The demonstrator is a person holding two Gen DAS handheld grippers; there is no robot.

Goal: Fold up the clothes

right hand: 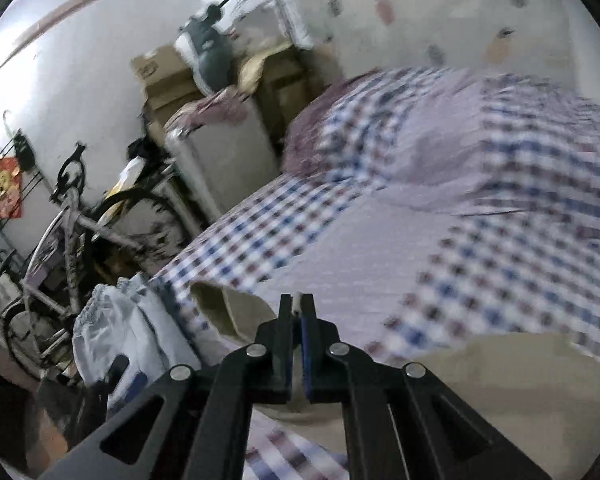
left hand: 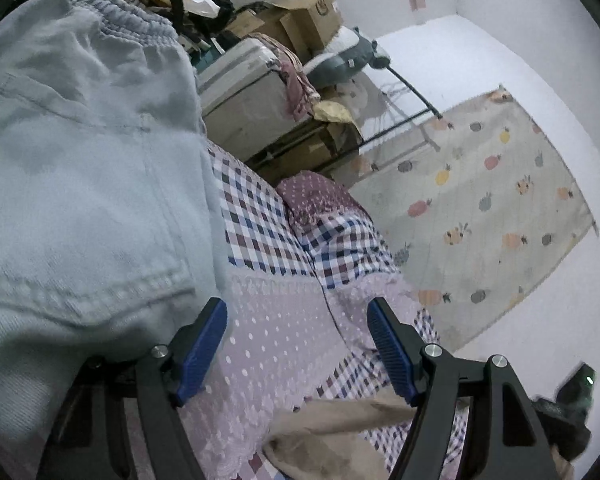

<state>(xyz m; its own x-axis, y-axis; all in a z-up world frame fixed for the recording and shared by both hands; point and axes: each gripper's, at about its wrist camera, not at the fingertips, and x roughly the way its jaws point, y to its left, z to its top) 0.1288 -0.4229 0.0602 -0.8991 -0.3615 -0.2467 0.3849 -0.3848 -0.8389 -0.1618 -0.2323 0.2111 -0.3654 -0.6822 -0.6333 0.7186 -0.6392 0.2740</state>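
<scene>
A pale blue denim garment (left hand: 84, 168) with an elastic waistband fills the left of the left wrist view, lying on the bed. My left gripper (left hand: 296, 308) stands open beside it, over the lilac dotted cover (left hand: 284, 328), with nothing between its blue pads (left hand: 204, 344). A beige garment (left hand: 324, 428) lies just below it. In the blurred right wrist view my right gripper (right hand: 298, 308) is shut on the beige garment (right hand: 480, 380); a pale edge of cloth shows at its tips. The denim garment (right hand: 108, 332) and the left gripper (right hand: 120, 372) appear at the lower left there.
The bed has a checked sheet (left hand: 260, 220) and a maroon dotted pillow (left hand: 316, 196). Beyond it stand a white chest (left hand: 240, 92), cardboard boxes (left hand: 300, 16) and a bicycle (right hand: 60, 240). A fruit-patterned cloth (left hand: 480, 200) hangs on the wall to the right.
</scene>
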